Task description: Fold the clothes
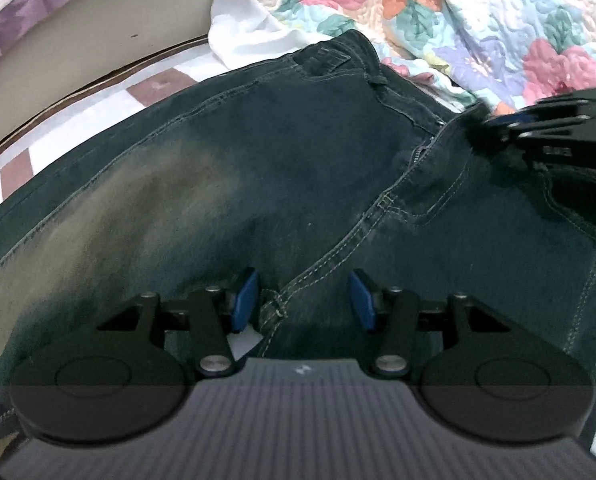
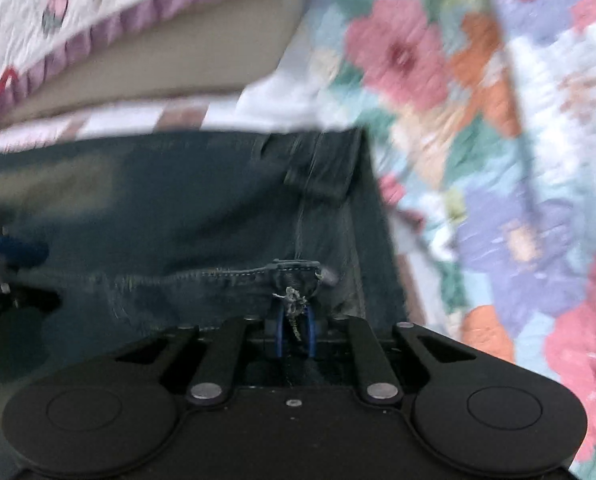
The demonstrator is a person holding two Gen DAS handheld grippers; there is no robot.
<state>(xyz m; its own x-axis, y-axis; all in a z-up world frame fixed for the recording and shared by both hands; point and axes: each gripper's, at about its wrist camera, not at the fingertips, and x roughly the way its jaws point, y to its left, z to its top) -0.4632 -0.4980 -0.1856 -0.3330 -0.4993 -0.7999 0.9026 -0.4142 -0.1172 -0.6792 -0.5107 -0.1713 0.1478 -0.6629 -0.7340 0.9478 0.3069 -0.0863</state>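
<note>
Dark blue jeans (image 1: pixel 257 168) lie spread on the bed, waistband toward the floral quilt. My left gripper (image 1: pixel 302 300) is open, its blue pads either side of the crotch seam, just above the denim. My right gripper (image 2: pixel 295 334) is shut on the jeans' waistband edge (image 2: pixel 293 276) by the fly, with frayed threads between the pads. The right gripper also shows in the left wrist view (image 1: pixel 546 128) at the waistband on the right. The left gripper shows at the left edge of the right wrist view (image 2: pixel 1 272). The right wrist view is motion-blurred.
A floral quilt (image 1: pixel 478 20) lies bunched beyond the waistband. A white cloth (image 1: pixel 245 28) lies at the far edge of the jeans. A checked sheet (image 1: pixel 77 128) covers the bed, with a beige bed frame (image 1: pixel 109 28) on the left.
</note>
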